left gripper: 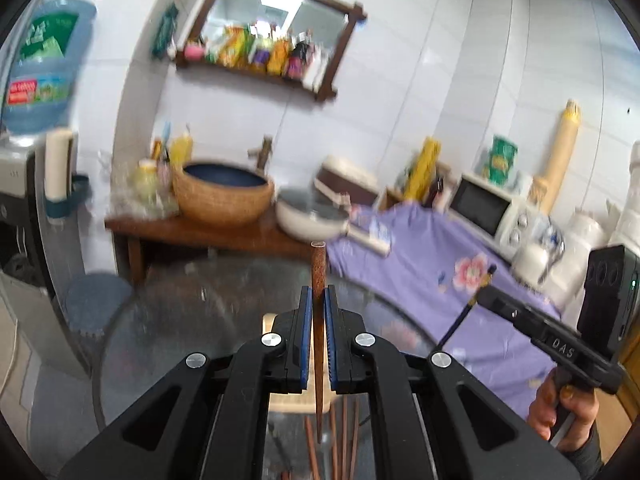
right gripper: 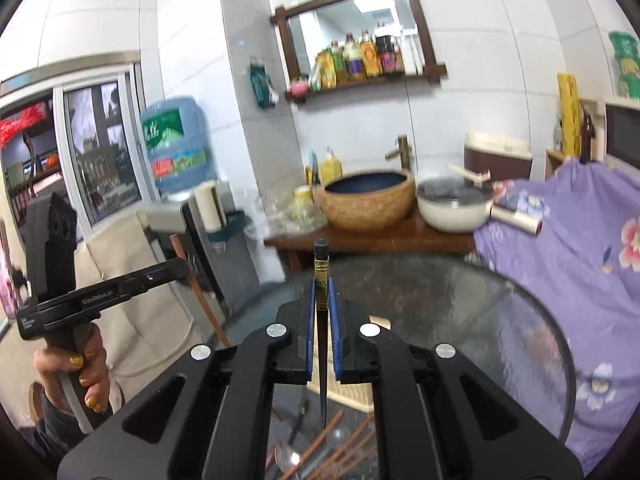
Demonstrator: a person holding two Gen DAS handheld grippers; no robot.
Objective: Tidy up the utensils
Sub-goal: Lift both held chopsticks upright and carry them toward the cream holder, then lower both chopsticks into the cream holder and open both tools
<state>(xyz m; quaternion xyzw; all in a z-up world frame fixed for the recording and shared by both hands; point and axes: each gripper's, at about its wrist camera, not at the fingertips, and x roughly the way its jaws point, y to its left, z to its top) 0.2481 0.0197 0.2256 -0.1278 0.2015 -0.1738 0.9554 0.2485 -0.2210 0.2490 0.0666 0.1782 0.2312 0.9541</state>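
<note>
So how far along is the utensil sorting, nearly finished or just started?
Early, by the look of it. Nothing shows as sorted yet. In hand: the left gripper is shut on a brown wooden chopstick, the right gripper on a black chopstick with a gold band, both held above the glass table. Left: more brown chopsticks and a metal spoon lie loose below.

Bright even indoor light, motion-blurred background, fisheye-bent edges, dark corners
</note>
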